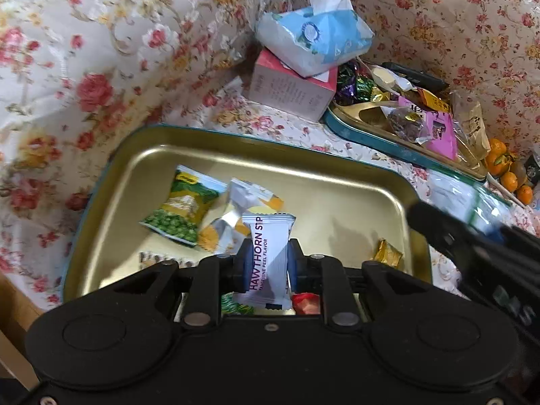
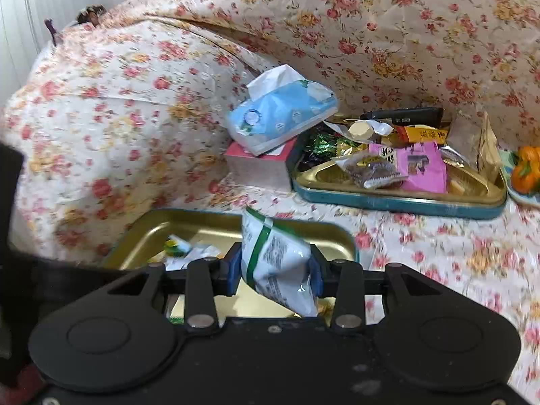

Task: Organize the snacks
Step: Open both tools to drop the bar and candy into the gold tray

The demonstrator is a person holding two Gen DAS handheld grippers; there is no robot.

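My left gripper (image 1: pixel 268 265) is shut on a white Hawthorn Strip packet (image 1: pixel 268 253) and holds it over the near gold tin tray (image 1: pixel 354 189). In that tray lie a green pea snack bag (image 1: pixel 180 206), white-and-orange packets (image 1: pixel 236 216), a gold-wrapped candy (image 1: pixel 388 254) and a red packet (image 1: pixel 305 303). My right gripper (image 2: pixel 275 271) is shut on a white-and-green snack bag (image 2: pixel 276 263) above the same tray's near right part (image 2: pixel 202 222). A second tray (image 2: pixel 398 199) farther back holds a pile of mixed snacks.
A blue tissue pack (image 1: pixel 314 44) lies on a pink box (image 1: pixel 290 91) beside the far tray (image 1: pixel 371 135). Tangerines (image 1: pixel 506 172) sit at the right. Floral cloth covers the surface and the back. The other gripper (image 1: pixel 472 243) shows at the right edge.
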